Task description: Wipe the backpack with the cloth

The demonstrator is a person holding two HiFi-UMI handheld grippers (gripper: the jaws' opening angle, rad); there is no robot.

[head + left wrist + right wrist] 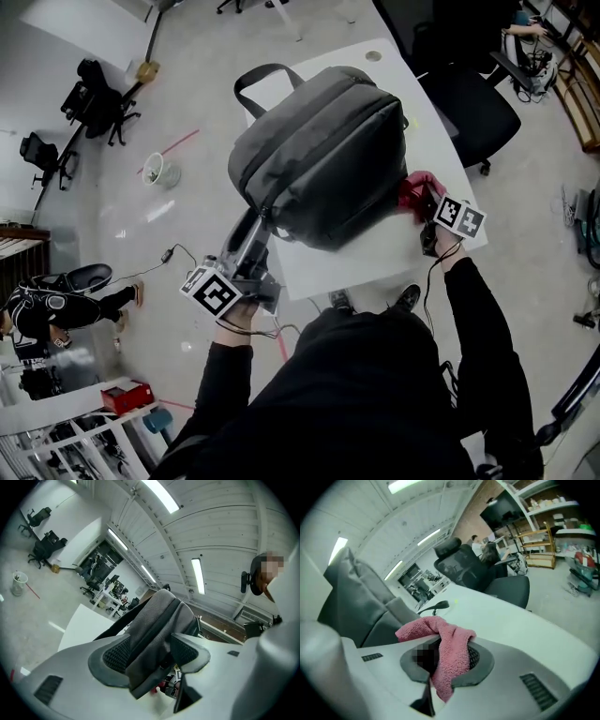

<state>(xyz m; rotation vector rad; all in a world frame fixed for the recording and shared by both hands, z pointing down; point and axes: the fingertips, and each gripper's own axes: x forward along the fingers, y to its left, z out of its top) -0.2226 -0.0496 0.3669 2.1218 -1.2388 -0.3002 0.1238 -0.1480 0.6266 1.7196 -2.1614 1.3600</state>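
Backpack [323, 155] clamped by left gripper [150, 654], cloth [411, 192] pinched in right gripper [449, 660]
Mid-right of frame — cloth could be dragged loose by friction.

The backpack [323, 155] is matt grey woven fabric, smooth in the weave, with a flat webbing handle [258, 80] at its 11 o'clock. The cloth [450, 644] is pink terry, nubbly and soft-looking. The desk [375, 253] has a smooth white top with a slight sheen. The left tongs [150, 653] and right tongs [447, 660] have smooth pale grey plastic shells. Their pads [117, 654] are dark, matt, finely dotted and look rubbery. The floor [141, 225] is pale and glossy.
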